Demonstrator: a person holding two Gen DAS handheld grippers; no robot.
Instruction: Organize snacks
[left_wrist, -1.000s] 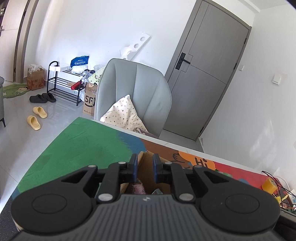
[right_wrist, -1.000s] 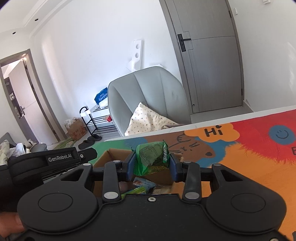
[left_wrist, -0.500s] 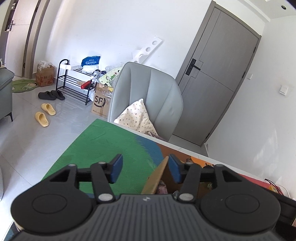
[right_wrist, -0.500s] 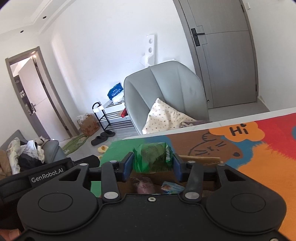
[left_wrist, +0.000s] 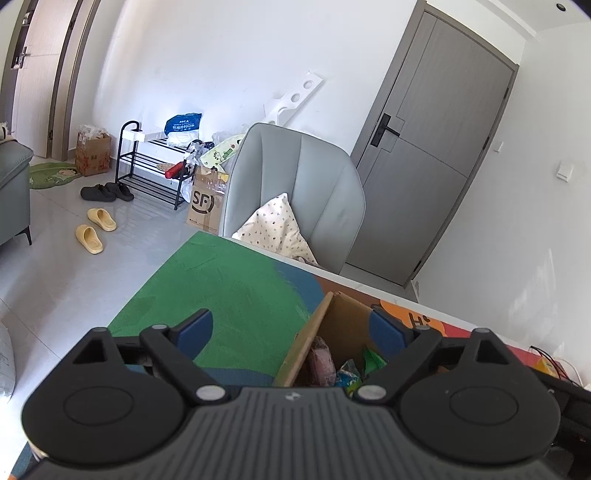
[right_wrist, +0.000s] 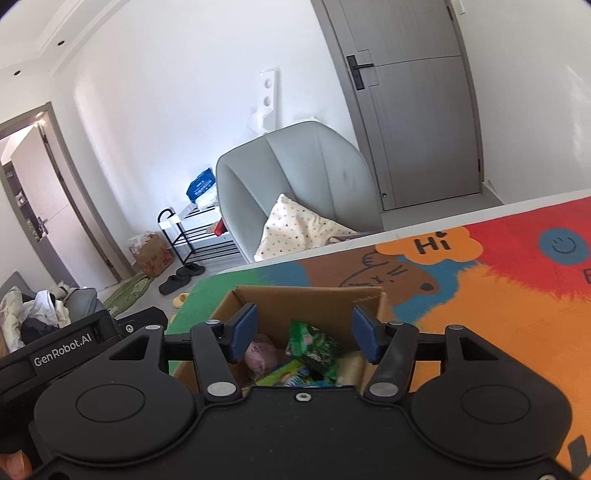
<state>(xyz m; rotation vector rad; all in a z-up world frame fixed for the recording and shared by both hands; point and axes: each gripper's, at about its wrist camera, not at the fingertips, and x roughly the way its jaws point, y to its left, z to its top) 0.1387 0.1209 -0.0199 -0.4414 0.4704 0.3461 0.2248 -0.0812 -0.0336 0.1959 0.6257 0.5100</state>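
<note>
Snacks (right_wrist: 310, 350) are piled inside a cardboard box (right_wrist: 306, 295) on the desk (right_wrist: 498, 295), with a grey chair (right_wrist: 306, 173) beyond. Right tool (right_wrist: 304, 332) is spread above them, its jaws having just been opening, nothing pinched. Left tool (left_wrist: 291, 332), likewise just opened wide, straddles the box's left wall untouched.

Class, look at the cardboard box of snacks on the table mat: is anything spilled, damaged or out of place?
Nothing stands out. The cardboard box sits upright on the mat, and the green snack packet lies inside with the others, none spilled.
</note>
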